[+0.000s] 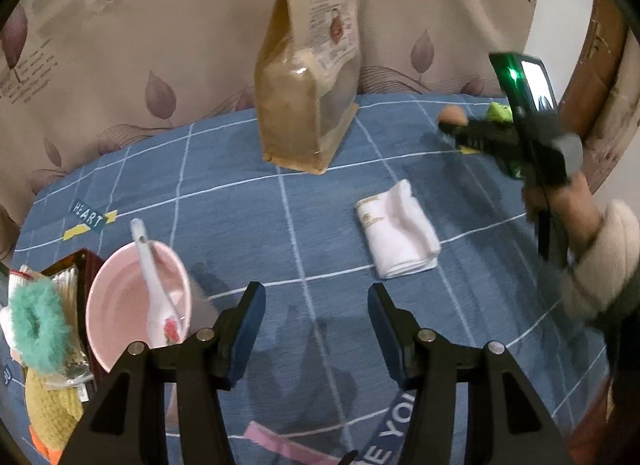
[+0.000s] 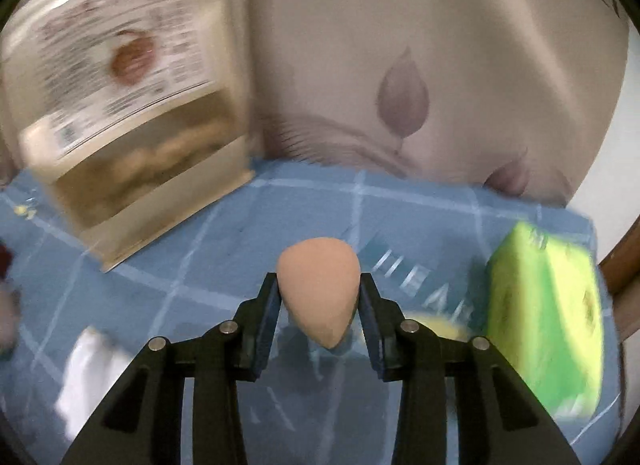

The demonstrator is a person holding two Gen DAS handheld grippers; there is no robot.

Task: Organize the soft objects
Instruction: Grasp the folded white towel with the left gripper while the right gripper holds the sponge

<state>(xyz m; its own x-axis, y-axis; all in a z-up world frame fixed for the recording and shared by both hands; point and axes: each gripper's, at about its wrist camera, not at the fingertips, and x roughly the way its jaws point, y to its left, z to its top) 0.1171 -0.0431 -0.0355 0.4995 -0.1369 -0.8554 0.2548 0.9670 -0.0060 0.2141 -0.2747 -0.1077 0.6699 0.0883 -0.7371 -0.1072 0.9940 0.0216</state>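
Observation:
My right gripper [image 2: 318, 297] is shut on a tan egg-shaped makeup sponge [image 2: 320, 289] and holds it above the blue checked cloth. In the left wrist view the right gripper [image 1: 450, 125] shows at the far right with the sponge [image 1: 452, 115] at its tip. My left gripper [image 1: 316, 317] is open and empty over the cloth. A folded white towel [image 1: 400, 231] lies just ahead and right of it; it also shows in the right wrist view [image 2: 88, 369]. A teal fluffy scrunchie [image 1: 34, 325] and a yellow knitted cloth [image 1: 52, 405] lie at the left edge.
A tall brown paper bag [image 1: 308, 77] stands at the back of the table [image 1: 240, 225]. A pink bowl [image 1: 120, 305] with a white spoon [image 1: 154, 285] sits front left beside a dark box [image 1: 82, 261]. A green packet [image 2: 548, 317] lies right of the sponge. A curtain hangs behind.

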